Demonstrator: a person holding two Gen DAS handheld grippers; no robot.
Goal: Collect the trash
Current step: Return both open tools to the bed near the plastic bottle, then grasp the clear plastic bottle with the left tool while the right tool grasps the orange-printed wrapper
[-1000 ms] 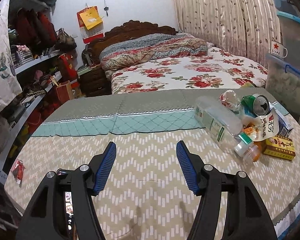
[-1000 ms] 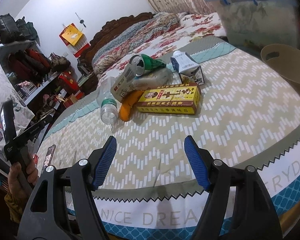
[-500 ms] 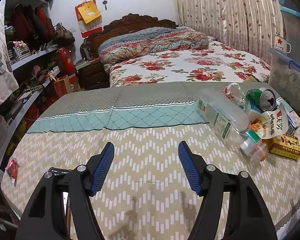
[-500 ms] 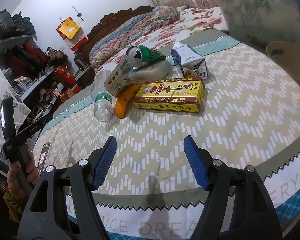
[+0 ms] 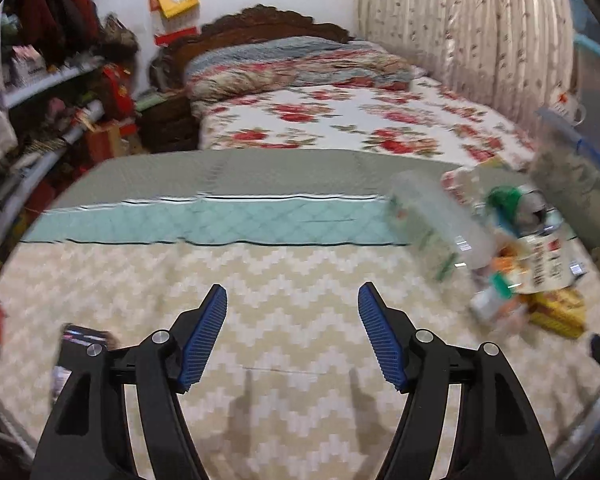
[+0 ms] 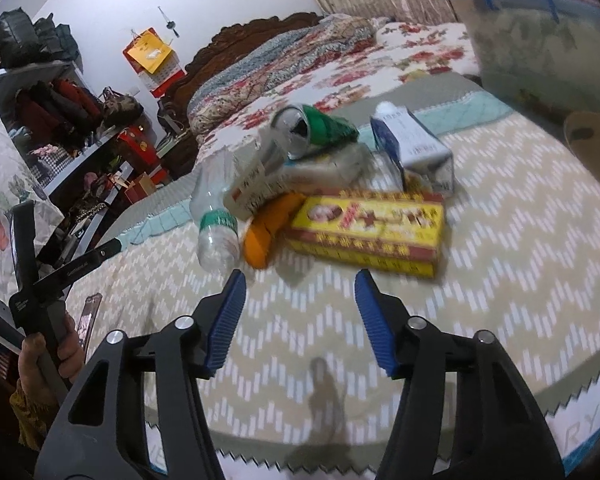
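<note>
A pile of trash lies on the chevron-patterned cloth [image 6: 500,248]. It holds a yellow and red box [image 6: 370,226], a clear plastic bottle [image 6: 216,216], an orange peel [image 6: 268,230], a green can [image 6: 312,130], a blue and white carton [image 6: 412,150] and a white wrapper [image 6: 256,188]. My right gripper [image 6: 300,312] is open and empty, just short of the yellow box. My left gripper [image 5: 292,332] is open and empty over bare cloth, with the pile [image 5: 500,248] off to its right. The left gripper also shows in the right wrist view [image 6: 40,272].
A beige bin [image 6: 596,144] stands at the right edge of the cloth. A clear storage box with a blue handle [image 6: 540,40] sits behind it. A phone [image 5: 76,348] lies at the left. A floral bed [image 5: 340,120] and cluttered shelves [image 5: 52,112] are beyond.
My right gripper has moved forward toward the pile, which looks larger and closer. My left gripper has shifted slightly forward and its view is blurred with motion. Both stay open.
</note>
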